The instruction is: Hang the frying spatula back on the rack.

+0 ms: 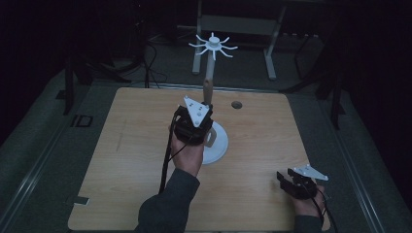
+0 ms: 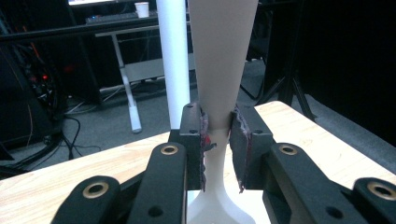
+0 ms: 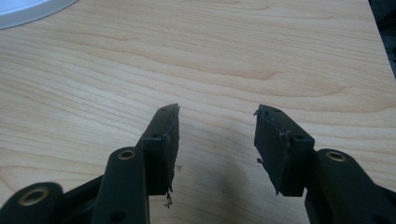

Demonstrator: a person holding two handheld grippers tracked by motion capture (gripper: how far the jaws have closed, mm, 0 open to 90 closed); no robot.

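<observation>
Right gripper [image 1: 290, 180] is resting at the lower right of the worktop [image 1: 121, 145], jaws standing apart over bare wood. Left gripper [image 2: 218, 135], nearer the stand, is clamping the narrow waist of the white tapered stem [image 2: 219, 70], whose long axis is running upright from the round base [image 1: 218, 143]. Beyond, a spoked white top [image 1: 213, 45] is crowning the pole.

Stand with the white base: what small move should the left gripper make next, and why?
Probably lift the stand a little, straight up, to test the hold. The left gripper is shut on the narrow stem just above the white base, while the right gripper is open over bare table, away from it.
</observation>
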